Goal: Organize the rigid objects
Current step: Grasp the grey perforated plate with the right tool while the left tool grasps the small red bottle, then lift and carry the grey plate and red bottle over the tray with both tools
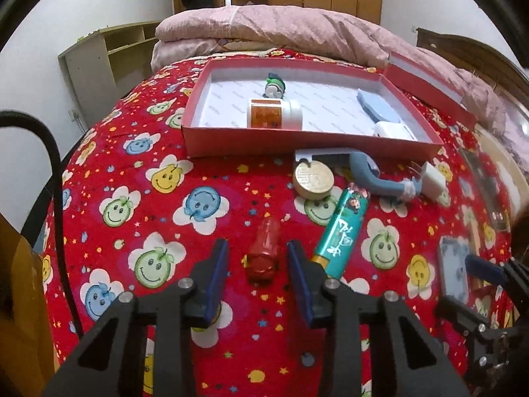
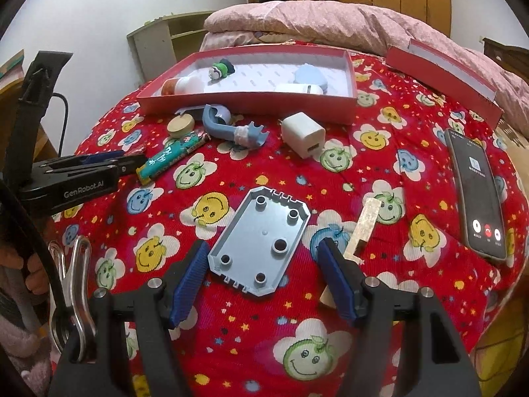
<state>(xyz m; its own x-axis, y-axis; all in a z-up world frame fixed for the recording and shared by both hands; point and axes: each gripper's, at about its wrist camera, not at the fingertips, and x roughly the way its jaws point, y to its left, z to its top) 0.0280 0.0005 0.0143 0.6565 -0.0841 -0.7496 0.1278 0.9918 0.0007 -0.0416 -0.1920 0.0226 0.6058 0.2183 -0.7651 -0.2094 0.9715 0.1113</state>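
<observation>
The shallow red cardboard box (image 1: 307, 139) near the bed's far edge already held 4 things: a green-and-white figurine (image 1: 273, 86), a white bottle with an orange label (image 1: 275, 113), a pale blue pad (image 1: 377, 104) and a white case (image 1: 393, 129). About 8 pieces lay loose on the red smiley-print bedspread (image 1: 139, 205). The left claw (image 1: 258, 259) stood spread around a small red translucent cylinder (image 1: 263, 254), pads not touching. The right claw (image 2: 263, 261) stood spread around a flat grey-blue plastic plate (image 2: 261, 241).
</observation>
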